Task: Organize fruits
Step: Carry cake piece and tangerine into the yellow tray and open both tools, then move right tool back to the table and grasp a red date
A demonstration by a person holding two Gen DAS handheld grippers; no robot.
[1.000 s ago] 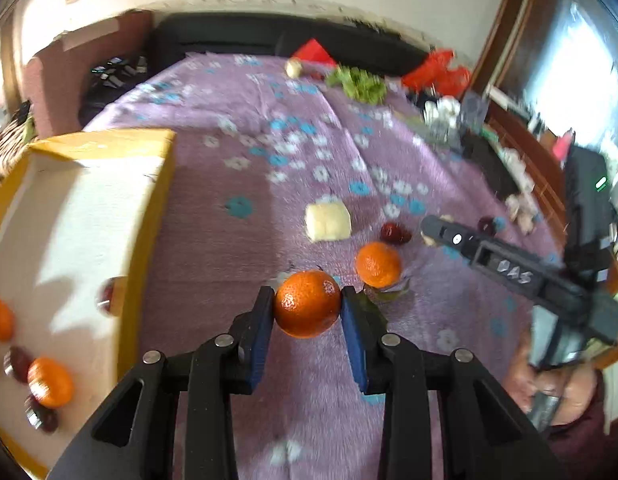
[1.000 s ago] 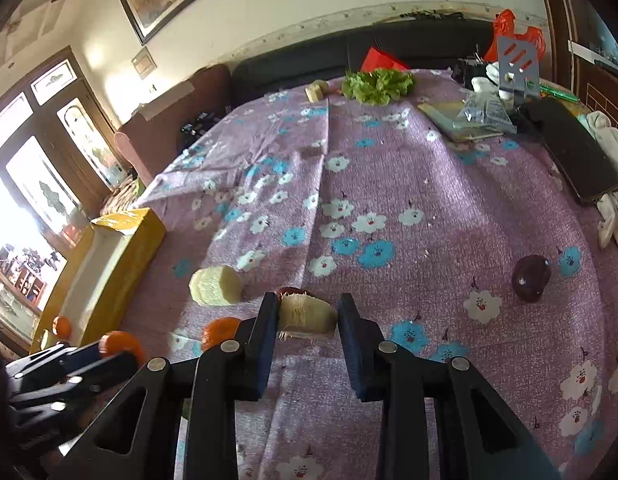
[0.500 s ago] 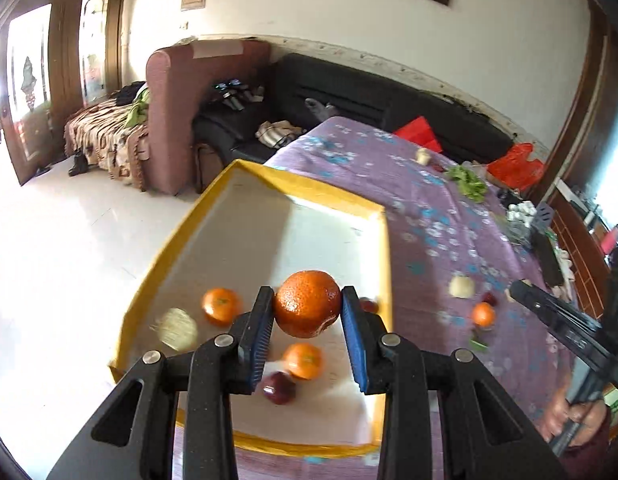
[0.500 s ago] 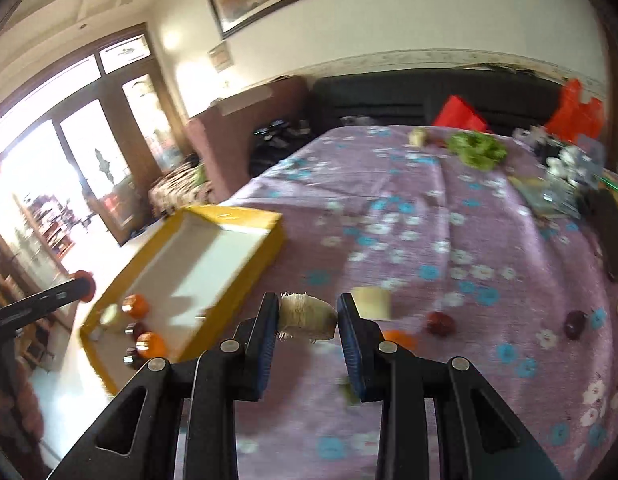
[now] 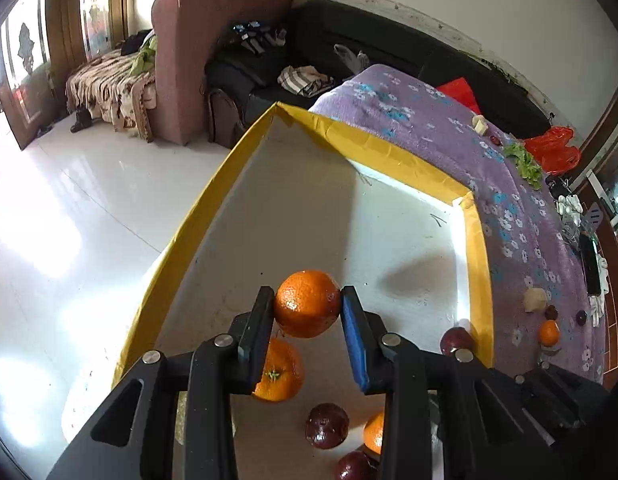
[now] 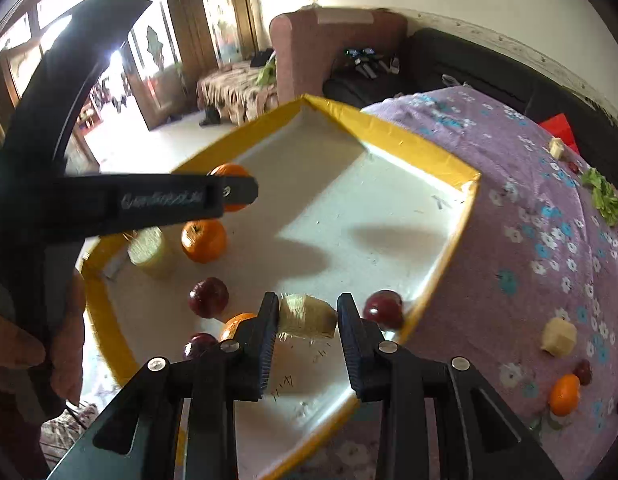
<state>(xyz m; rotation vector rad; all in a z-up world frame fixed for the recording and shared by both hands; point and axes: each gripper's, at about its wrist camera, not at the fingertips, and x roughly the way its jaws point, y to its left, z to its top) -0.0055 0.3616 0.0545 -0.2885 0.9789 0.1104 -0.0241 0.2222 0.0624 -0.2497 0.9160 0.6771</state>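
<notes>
The left gripper (image 5: 308, 306) pinched an orange (image 5: 307, 304) between its pads, held above the floor of the yellow-rimmed tray (image 5: 405, 168). Directly beneath its left finger lay a second orange (image 5: 283, 374), with dark red fruits (image 5: 327, 426) just below and to the right. The right gripper (image 6: 307, 316) clamped a pale, fibrous fruit piece (image 6: 307, 317) over the near part of the same tray, close inside the right rim. A red fruit (image 6: 383, 308) rested just right of that gripper against the tray wall; another pale piece (image 6: 149, 250) lay farther left. Beyond the tray, on the purple flowered cloth (image 6: 549, 216), a pale chunk (image 6: 559, 336) and one more orange (image 6: 565, 396) remained unsorted. Risk assessment: a release from this height would likely let the round orange strike the fruit below and roll, possibly disturbing the grouping. With both grippers over one tray, a collision between them was possible. The soft fibrous piece could shed or deform under excess clamping.
</notes>
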